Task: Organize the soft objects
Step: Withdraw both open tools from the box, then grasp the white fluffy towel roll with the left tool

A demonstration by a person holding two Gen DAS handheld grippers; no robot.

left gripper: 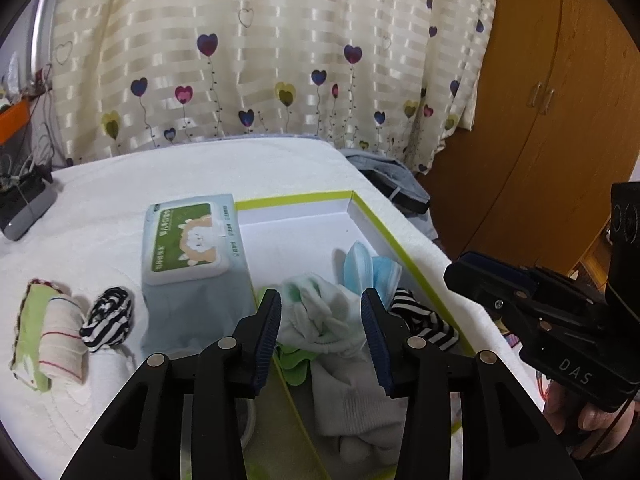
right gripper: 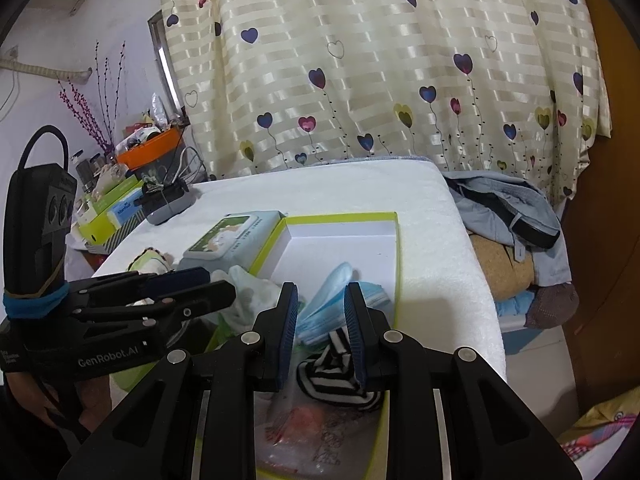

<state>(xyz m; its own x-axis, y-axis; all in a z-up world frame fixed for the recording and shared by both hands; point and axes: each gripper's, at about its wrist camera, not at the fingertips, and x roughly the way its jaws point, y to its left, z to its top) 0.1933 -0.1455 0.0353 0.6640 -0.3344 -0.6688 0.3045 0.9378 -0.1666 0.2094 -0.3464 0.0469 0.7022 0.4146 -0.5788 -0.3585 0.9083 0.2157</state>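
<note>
A heart-print curtain [left gripper: 280,60] hangs behind the white-covered bed [left gripper: 200,168]. In the green-rimmed box [left gripper: 400,236] near its right edge, white socks [left gripper: 320,320] lie between the left gripper's [left gripper: 320,320] parted, empty jaws; the striped sock [right gripper: 332,376] sits under the right gripper [right gripper: 322,320], also open.

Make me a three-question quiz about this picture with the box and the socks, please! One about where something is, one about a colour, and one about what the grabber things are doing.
1. Where is the blue face mask?
A. inside the green-edged box
B. on the grey case
C. hanging on the curtain

2. What colours is the rolled sock left of the wipes pack?
A. red and yellow
B. black and white
C. plain pink

3. How is the left gripper?
A. shut on the wipes pack
B. out of view
C. open, holding nothing

Answers: 1 A, the mask lies within the box walls. 2 B, its stripes are black and white. 3 C, its jaws stand apart over the pale socks.
</note>
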